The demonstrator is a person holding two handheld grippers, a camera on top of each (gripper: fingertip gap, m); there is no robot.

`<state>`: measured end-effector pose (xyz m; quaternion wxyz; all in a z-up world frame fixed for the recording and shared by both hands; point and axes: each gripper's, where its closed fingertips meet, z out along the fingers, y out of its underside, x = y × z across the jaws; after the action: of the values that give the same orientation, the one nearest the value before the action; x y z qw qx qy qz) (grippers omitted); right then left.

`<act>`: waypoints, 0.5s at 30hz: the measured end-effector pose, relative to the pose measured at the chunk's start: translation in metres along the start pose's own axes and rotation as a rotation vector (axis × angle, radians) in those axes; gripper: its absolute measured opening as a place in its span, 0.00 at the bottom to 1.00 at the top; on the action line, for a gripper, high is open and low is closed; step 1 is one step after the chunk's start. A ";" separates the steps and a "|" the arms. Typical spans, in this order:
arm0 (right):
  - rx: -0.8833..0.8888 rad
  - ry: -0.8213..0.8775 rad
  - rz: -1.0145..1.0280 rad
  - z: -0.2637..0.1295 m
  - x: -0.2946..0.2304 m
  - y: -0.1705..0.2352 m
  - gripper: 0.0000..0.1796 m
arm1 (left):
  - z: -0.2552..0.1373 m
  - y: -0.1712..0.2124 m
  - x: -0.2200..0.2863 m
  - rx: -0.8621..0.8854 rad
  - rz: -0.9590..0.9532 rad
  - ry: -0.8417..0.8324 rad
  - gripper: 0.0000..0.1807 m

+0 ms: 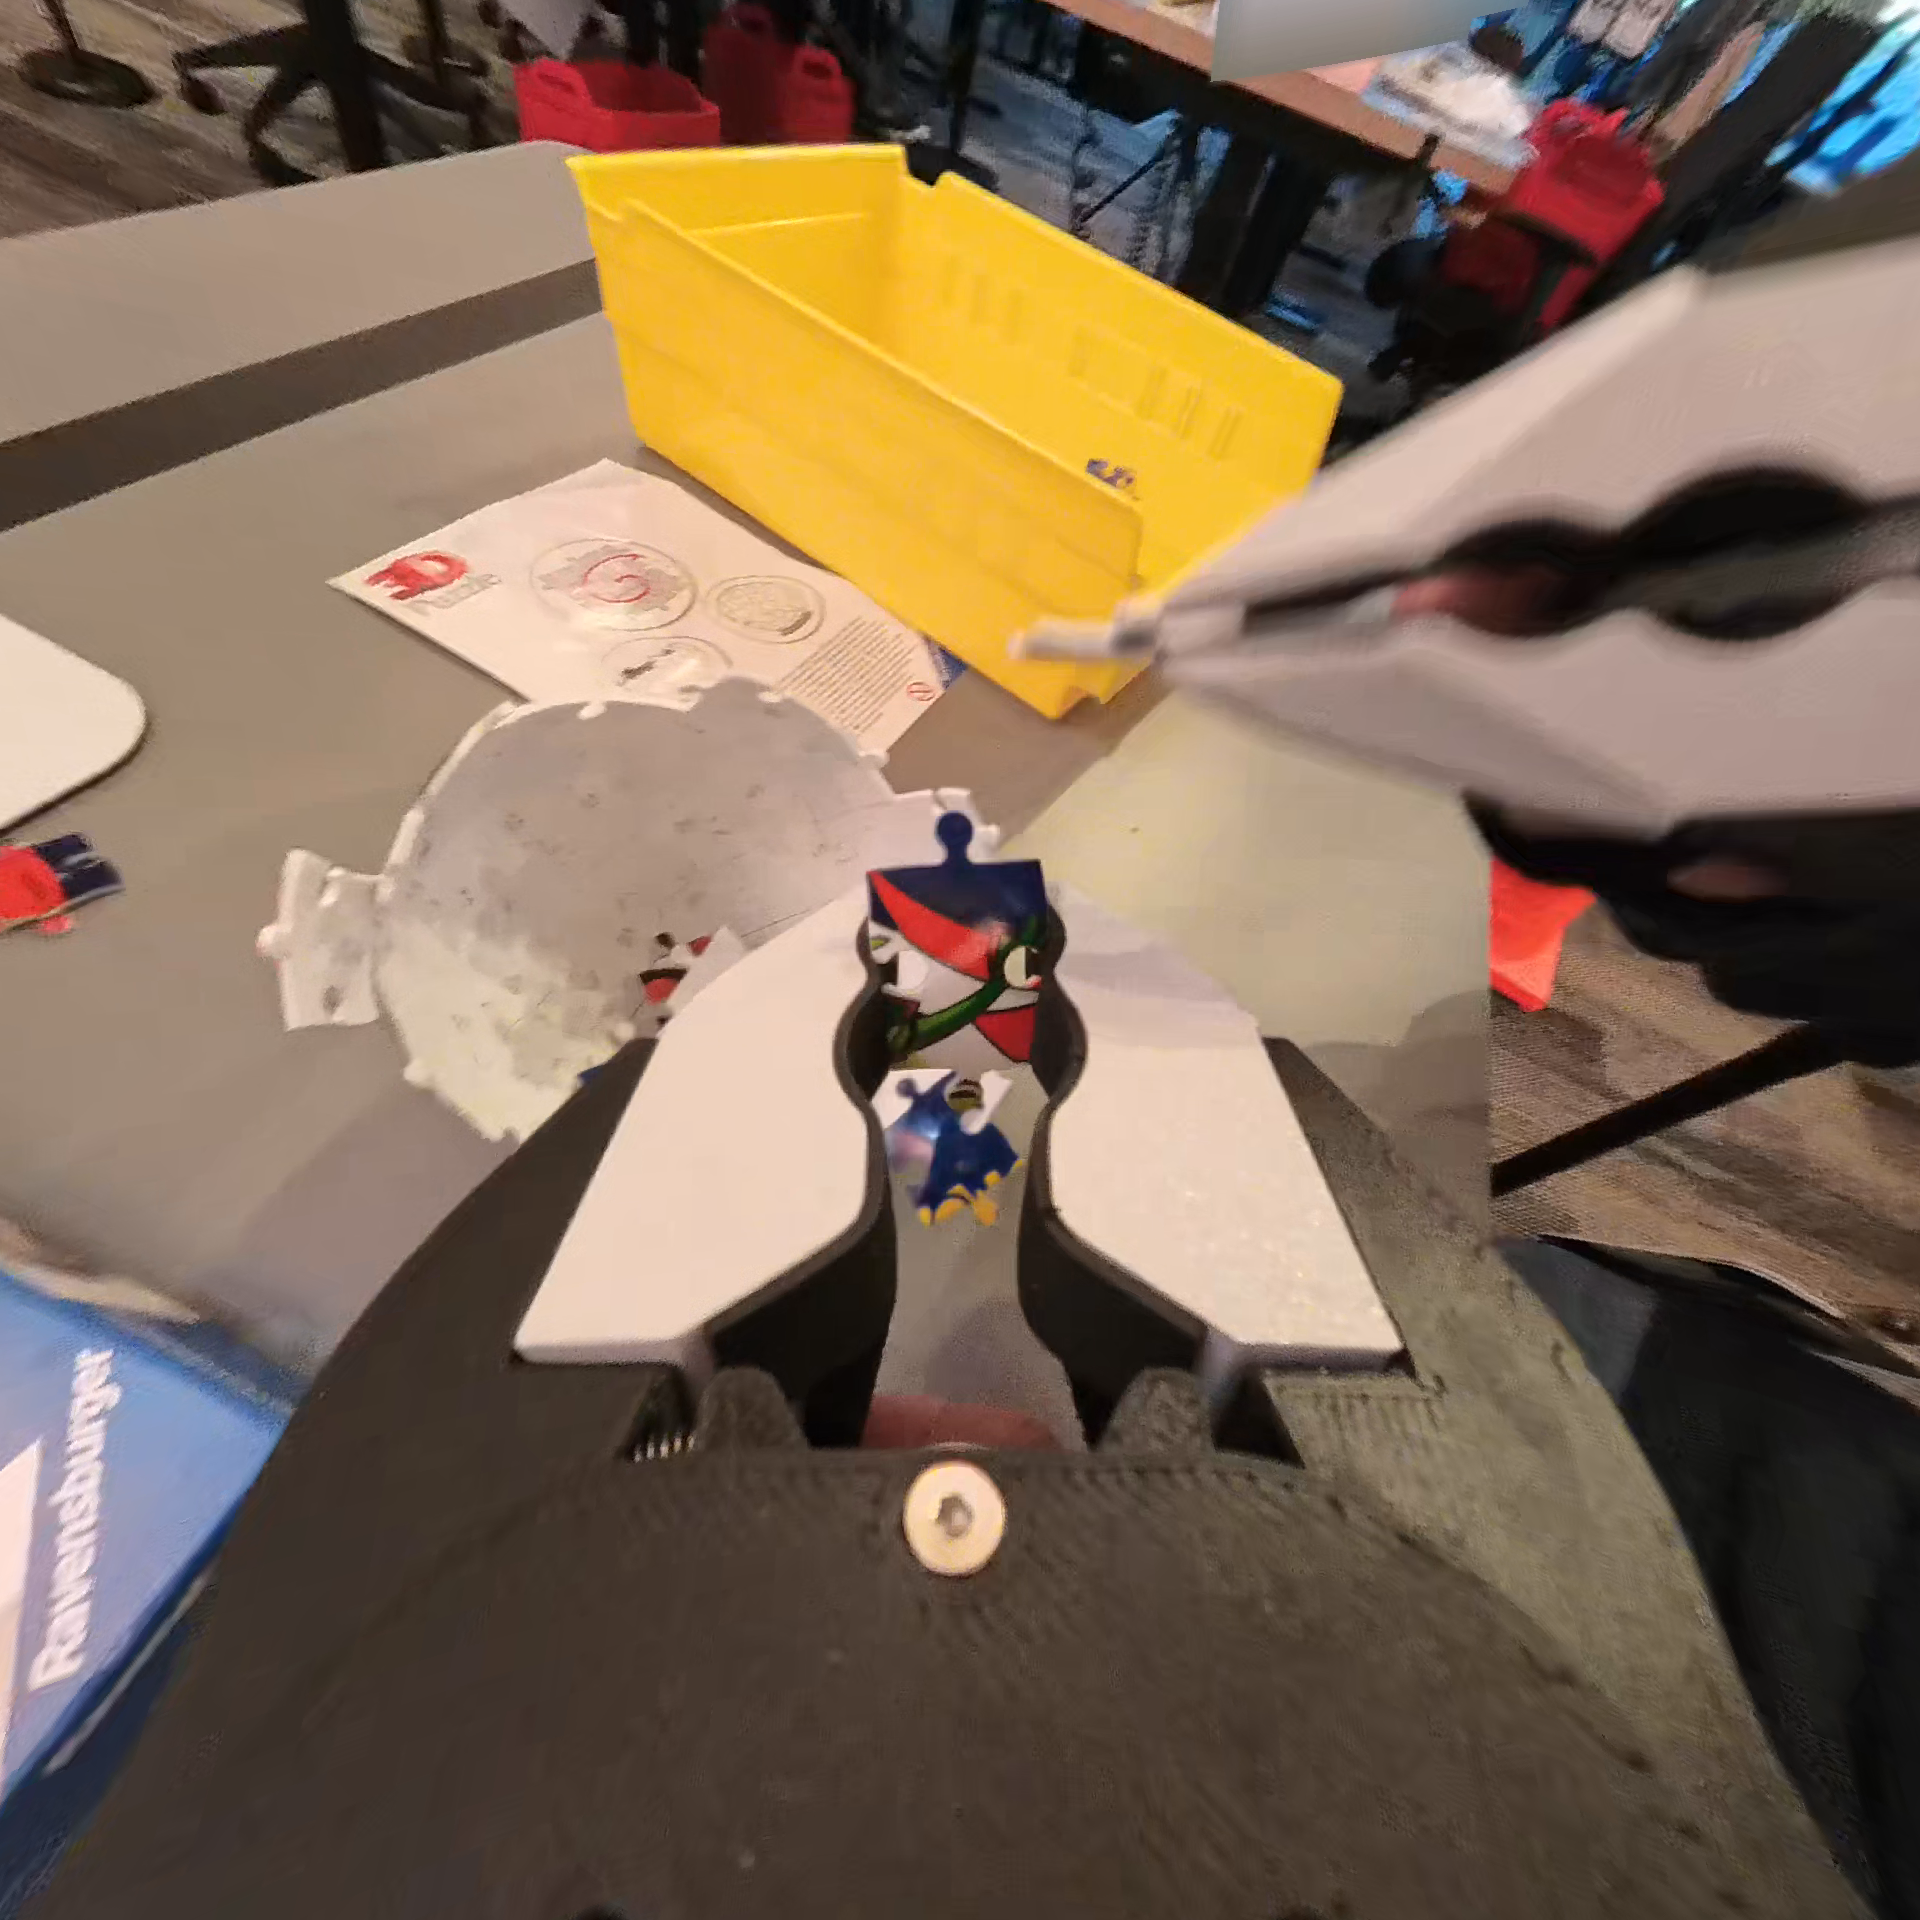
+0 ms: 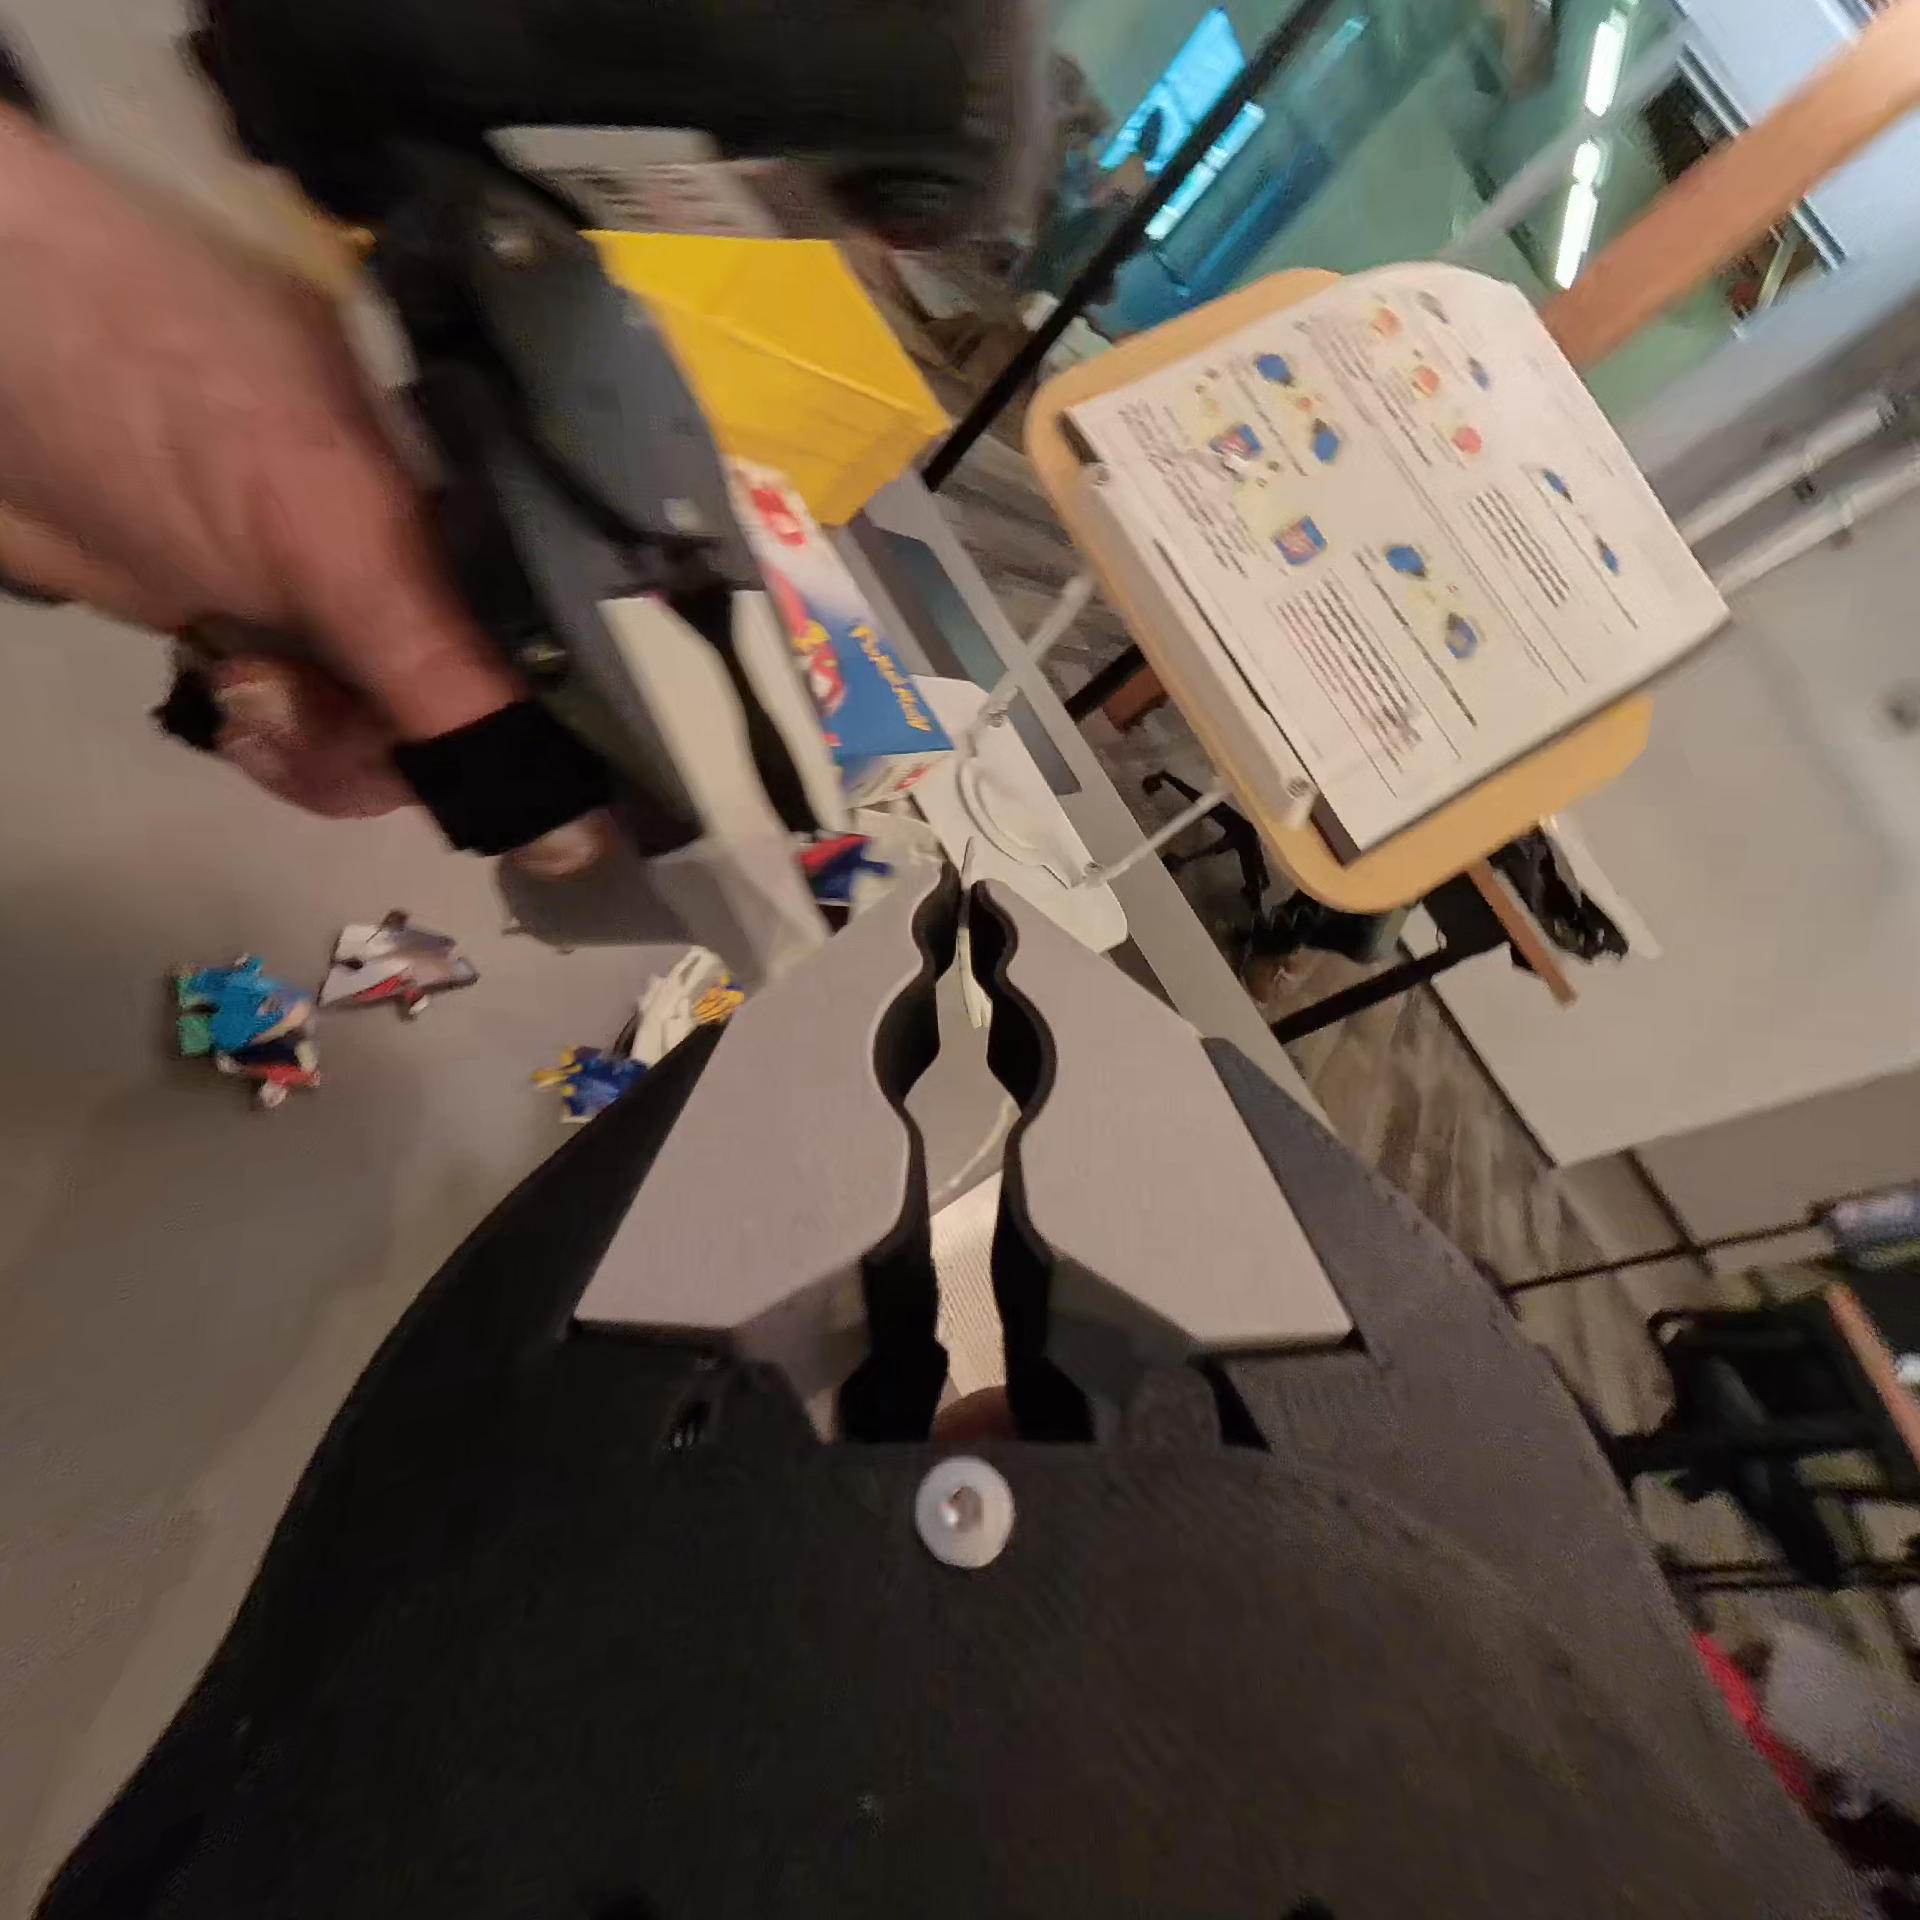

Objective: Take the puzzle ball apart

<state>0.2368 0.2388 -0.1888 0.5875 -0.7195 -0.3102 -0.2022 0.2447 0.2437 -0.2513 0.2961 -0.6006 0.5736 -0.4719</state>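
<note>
My left gripper (image 1: pixel 956 930) is shut on a red, blue and white puzzle piece (image 1: pixel 961 966) and holds it above the grey table. A large grey half-shell of the puzzle ball (image 1: pixel 582 862) lies just beyond it, inner side up. Another blue piece (image 1: pixel 951 1153) lies below the jaws. My right gripper (image 2: pixel 964 894) is shut on a thin white puzzle piece (image 2: pixel 974 966), seen edge-on. It also shows at the upper right of the left wrist view (image 1: pixel 1070 639), near the bin. Loose pieces (image 2: pixel 244 1018) lie on the table.
A yellow bin (image 1: pixel 935 416) stands behind the shell, with a printed leaflet (image 1: pixel 644 603) in front of it. A blue box (image 1: pixel 94 1507) is at the near left and a white pad (image 1: pixel 52 717) at the left edge. A clipboard stand (image 2: pixel 1392 561) is beside the table. One gripper's finger ends stand about 6 centimeters off the other's.
</note>
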 end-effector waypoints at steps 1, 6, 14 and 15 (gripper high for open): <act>0.005 -0.004 0.050 -0.002 0.005 0.002 0.00 | -0.002 0.000 -0.001 0.006 -0.020 -0.001 0.13; -0.028 0.072 0.319 -0.017 0.064 0.039 0.00 | -0.012 0.005 -0.016 -0.033 0.131 -0.124 0.13; -0.495 0.226 0.547 -0.054 0.140 0.209 0.32 | -0.012 0.011 -0.014 -0.051 0.226 -0.154 0.13; -0.481 0.243 0.535 -0.058 0.143 0.206 0.31 | -0.011 0.011 -0.014 -0.054 0.244 -0.164 0.13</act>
<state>0.4859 0.1883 -0.2298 0.4664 -0.8632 0.0172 -0.1926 0.2317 0.2569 -0.2602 0.3807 -0.5706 0.6288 -0.3663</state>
